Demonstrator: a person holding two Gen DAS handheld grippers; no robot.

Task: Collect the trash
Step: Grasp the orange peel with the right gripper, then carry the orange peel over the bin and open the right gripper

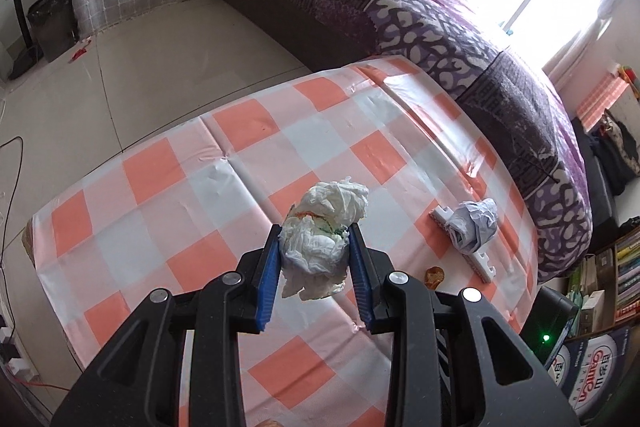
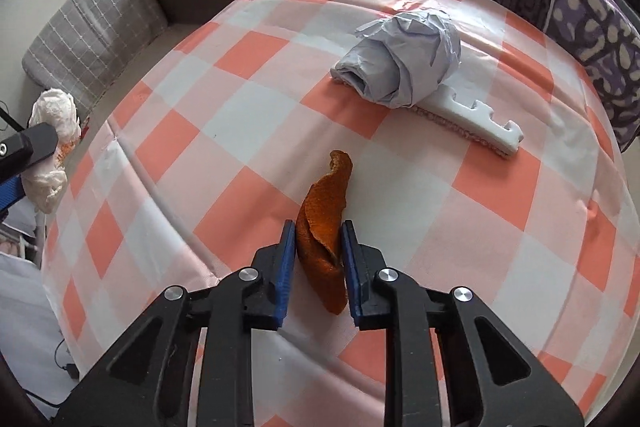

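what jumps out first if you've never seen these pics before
The orange-and-white checked tablecloth fills both views. Close up, the left gripper is shut on a crumpled white wad of tissue held above the cloth, and the right gripper is shut on a curl of orange peel. Farther back on the cloth lies a crumpled ball of pale paper on a white notched strip.

White crumpled tissue wad [image 1: 320, 231] held aloft; curled orange peel [image 2: 326, 223] and crumpled paper ball [image 2: 404, 63] on the checked cloth.

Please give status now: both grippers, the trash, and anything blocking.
Left gripper shut on white plastic wad. Right gripper shut on orange peel. Crumpled paper remains, lying on white foam strip. Nothing blocking.
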